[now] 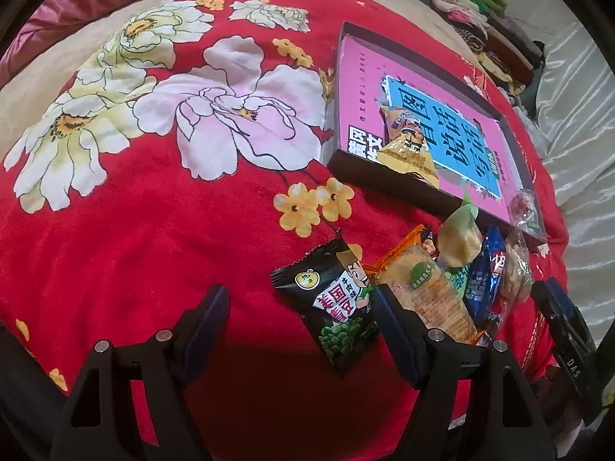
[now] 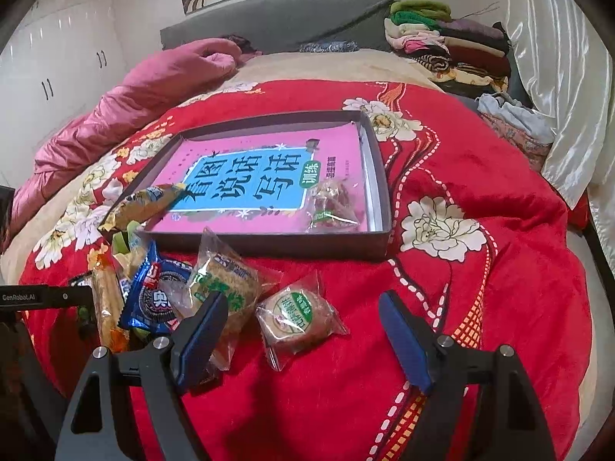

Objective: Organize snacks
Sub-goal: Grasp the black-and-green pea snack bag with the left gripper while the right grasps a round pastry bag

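Left gripper [image 1: 300, 307], jaws wide, grips nothing: black crinkly green-pea snack packet [image 1: 332, 303] lies between them, prob. touching the right finger. Right gripper [image 2: 303, 319], jaws wide & empty, w/ round pastry in clear wrapper [image 2: 298, 317] between them.

Each gripper is built of matte black plastic, with two angled arms pierced by triangular cut-outs. On the left gripper [image 1: 300, 320] and the right gripper [image 2: 303, 326], dark blue ribbed pads [image 2: 403, 342] are fitted to the fingers. Round silver screws [image 2: 160, 342] are set at the pivots. White lettering "GenRobot.AI" [image 2: 18, 297] is printed on the left gripper's black body.
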A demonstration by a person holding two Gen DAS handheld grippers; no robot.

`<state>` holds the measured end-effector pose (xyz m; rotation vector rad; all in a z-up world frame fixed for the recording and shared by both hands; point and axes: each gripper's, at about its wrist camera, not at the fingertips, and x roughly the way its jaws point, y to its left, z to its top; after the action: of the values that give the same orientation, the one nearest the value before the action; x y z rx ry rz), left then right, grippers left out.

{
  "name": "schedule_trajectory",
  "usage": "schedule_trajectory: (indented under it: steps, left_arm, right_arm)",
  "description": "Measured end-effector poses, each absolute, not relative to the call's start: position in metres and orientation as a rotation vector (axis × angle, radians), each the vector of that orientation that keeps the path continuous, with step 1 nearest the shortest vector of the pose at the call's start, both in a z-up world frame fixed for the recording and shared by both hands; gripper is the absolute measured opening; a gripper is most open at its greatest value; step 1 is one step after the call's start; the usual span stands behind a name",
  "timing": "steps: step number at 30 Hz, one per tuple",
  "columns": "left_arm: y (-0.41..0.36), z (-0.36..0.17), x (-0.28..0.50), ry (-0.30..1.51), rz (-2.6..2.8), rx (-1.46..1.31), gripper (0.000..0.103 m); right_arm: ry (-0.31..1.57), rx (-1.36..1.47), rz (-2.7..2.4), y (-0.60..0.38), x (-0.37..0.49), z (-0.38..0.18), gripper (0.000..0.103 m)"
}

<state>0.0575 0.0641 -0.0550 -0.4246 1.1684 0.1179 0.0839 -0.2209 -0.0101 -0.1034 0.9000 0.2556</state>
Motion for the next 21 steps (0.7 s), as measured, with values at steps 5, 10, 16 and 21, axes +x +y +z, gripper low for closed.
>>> schedule_trajectory:
  steps: [5, 10, 16, 21]
  left_arm:
    - [0.061, -0.056, 0.06, 1.156, 0.108, -0.425, 0.071]
    - [0.061, -0.057, 0.061, 1.145, 0.09, -0.438, 0.064]
    - [0.063, -0.058, 0.064, 1.139, 0.065, -0.452, 0.052]
    - [0.061, -0.057, 0.066, 1.134, 0.035, -0.468, 0.041]
  right_arm:
    - [0.937, -0.087, 0.246, -0.225, 0.088, -0.017, 0.08]
    - [0.969, -0.061, 0.213, -0.234, 0.094, -0.023, 0.081]
    - [0.993, -0.11, 0.21, -0.228, 0.095, -0.03, 0.08]
    - [1.006, -0.194, 0.205, -0.218, 0.095, -0.036, 0.081]
